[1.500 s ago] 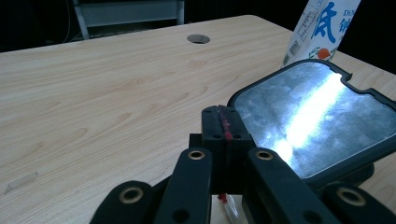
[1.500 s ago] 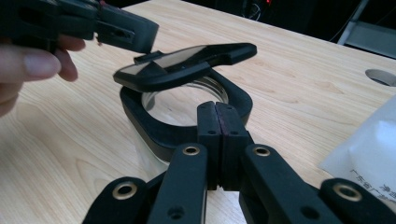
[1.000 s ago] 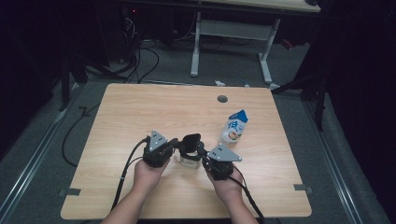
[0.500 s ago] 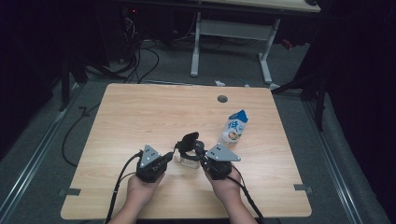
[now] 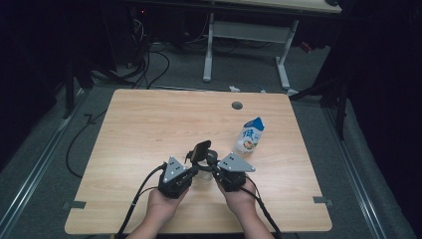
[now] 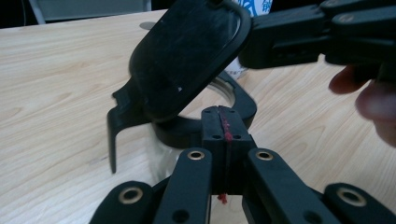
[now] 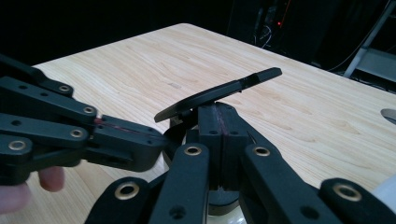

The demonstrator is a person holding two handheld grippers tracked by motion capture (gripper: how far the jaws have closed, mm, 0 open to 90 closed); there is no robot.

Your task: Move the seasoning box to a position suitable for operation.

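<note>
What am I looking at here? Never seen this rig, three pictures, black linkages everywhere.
No robot: a person holds a hand-held gripper in each hand, and each carries its own camera. The high view looks down on a wooden table from above the person's side. There the left hand-held gripper and the right hand-held gripper meet at a clear glass jar with a black flip lid, which stands tilted open. The other two pictures look along each gripper's own black jaws. In the left gripper view its jaws are shut at the jar's black rim, under the raised lid. In the right gripper view its jaws are shut too, just below the lid. A small blue-and-white milk carton stands apart, further back on the right.
</note>
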